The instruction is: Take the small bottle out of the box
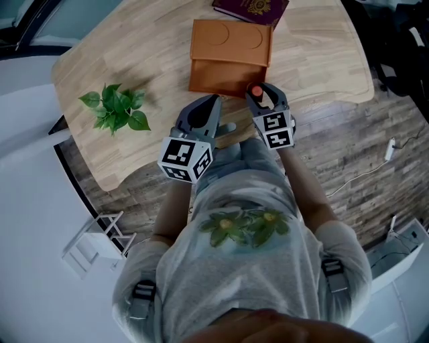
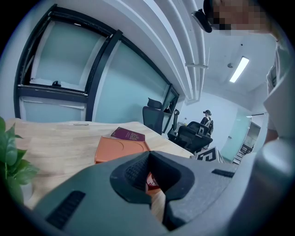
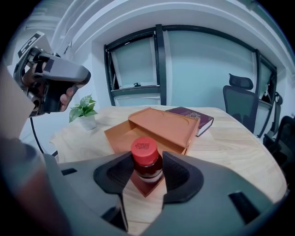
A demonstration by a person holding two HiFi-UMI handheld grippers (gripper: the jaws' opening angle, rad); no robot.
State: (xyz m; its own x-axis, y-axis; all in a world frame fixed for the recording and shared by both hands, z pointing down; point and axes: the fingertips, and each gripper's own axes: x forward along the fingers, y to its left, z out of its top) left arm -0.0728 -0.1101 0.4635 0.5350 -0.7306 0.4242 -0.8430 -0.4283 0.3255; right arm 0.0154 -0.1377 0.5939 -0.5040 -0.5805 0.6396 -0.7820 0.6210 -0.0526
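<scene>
The small bottle [image 3: 146, 161], brown with a red cap [image 1: 255, 90], sits between the jaws of my right gripper [image 3: 146, 169], which is shut on it. The bottle is outside the orange box [image 1: 228, 57], just in front of the lowered front flap [image 3: 120, 138]. The box [image 3: 161, 125] lies open on the wooden table [image 1: 315, 53]. My left gripper [image 1: 214, 102] hovers beside the right gripper [image 1: 263, 92] at the table's near edge. Its jaws [image 2: 154, 184] are shut with nothing between them.
A dark red book [image 1: 249, 8] lies behind the box at the table's far side. A small potted plant [image 1: 115, 107] stands to the left. Office chairs [image 3: 239, 103] stand beyond the table. The table's near edge is just under the grippers.
</scene>
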